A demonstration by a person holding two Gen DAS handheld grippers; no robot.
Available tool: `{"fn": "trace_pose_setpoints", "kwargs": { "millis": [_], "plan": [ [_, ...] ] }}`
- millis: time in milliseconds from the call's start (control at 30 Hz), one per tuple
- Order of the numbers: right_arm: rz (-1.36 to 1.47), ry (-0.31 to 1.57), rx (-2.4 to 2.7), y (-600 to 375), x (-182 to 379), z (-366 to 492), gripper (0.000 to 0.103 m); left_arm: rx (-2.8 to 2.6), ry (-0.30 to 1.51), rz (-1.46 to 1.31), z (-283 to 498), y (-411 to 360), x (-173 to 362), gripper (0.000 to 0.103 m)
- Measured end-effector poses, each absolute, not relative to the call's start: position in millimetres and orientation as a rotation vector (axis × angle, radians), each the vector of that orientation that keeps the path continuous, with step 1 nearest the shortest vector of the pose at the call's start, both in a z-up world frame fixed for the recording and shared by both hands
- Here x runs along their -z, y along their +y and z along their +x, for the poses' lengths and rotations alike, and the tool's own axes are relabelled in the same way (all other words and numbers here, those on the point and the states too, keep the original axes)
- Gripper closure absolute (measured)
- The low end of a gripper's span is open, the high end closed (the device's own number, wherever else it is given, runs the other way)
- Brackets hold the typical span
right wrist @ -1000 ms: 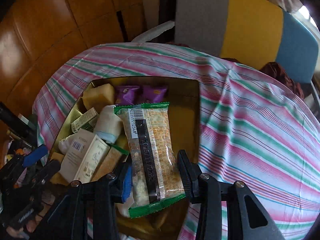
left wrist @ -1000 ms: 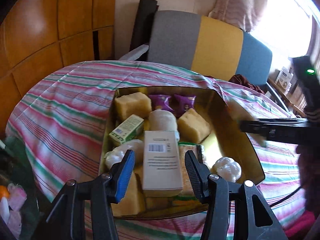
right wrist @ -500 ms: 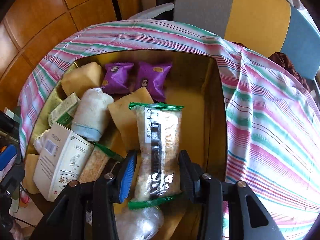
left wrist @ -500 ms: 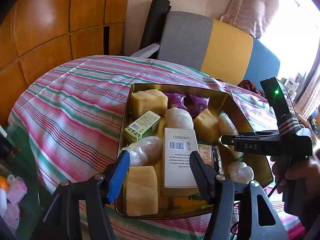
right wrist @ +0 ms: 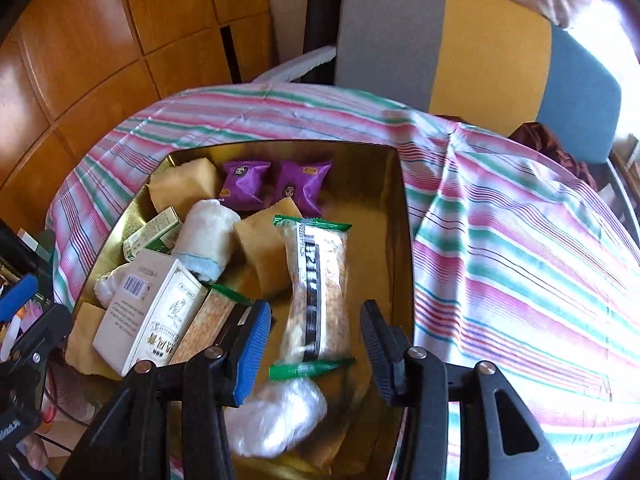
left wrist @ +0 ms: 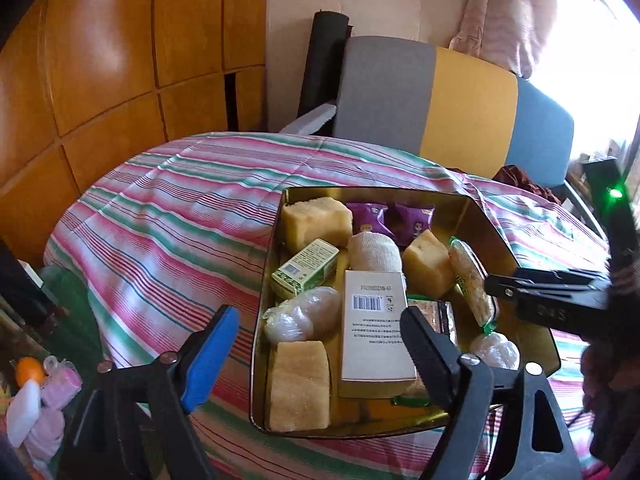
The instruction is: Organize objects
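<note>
The left gripper has just been opening and stands wide over the white box in the gold tray. The right gripper stands slightly parted around the green-edged snack packet, its pads apart from it, at the tray's near right.

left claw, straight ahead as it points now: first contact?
Probably the white barcoded box in the gold tray: it lies between the open left claw's fingers, just ahead. Depth is unclear; the foam block beside it is close.

the gold tray is crowded on its left; bare floor runs along its right wall, beside the green-edged snack pack.
</note>
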State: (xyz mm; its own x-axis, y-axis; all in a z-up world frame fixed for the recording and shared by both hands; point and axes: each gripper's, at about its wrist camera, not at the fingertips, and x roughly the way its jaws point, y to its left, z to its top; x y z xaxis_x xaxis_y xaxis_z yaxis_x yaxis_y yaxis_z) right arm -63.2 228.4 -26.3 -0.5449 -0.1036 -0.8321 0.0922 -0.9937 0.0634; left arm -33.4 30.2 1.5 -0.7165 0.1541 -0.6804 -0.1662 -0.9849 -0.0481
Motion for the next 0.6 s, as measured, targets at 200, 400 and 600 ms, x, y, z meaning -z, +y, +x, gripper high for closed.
{"fn": "trace_pose_setpoints", "kwargs": {
  "millis": [200, 400, 600],
  "plan": [
    [1.384, -0.047, 2.752, 231.2, 16.0, -34.0, 0.054, -2.785, 0.036, -1.072, -25.0, 33.2, -6.0, 0.011],
    [1.346, -0.045, 2.847, 230.6, 11.4, -3.0, 0.052, -2.786, 0.007, -1.035, -12.9, 35.2, -10.4, 0.0],
    [1.344, -0.014, 2.905, 222.1, 19.7, 18.0, 0.052, -2.794, 0.005, -1.04, -5.6, 37.4, -12.9, 0.0]
  ]
}}
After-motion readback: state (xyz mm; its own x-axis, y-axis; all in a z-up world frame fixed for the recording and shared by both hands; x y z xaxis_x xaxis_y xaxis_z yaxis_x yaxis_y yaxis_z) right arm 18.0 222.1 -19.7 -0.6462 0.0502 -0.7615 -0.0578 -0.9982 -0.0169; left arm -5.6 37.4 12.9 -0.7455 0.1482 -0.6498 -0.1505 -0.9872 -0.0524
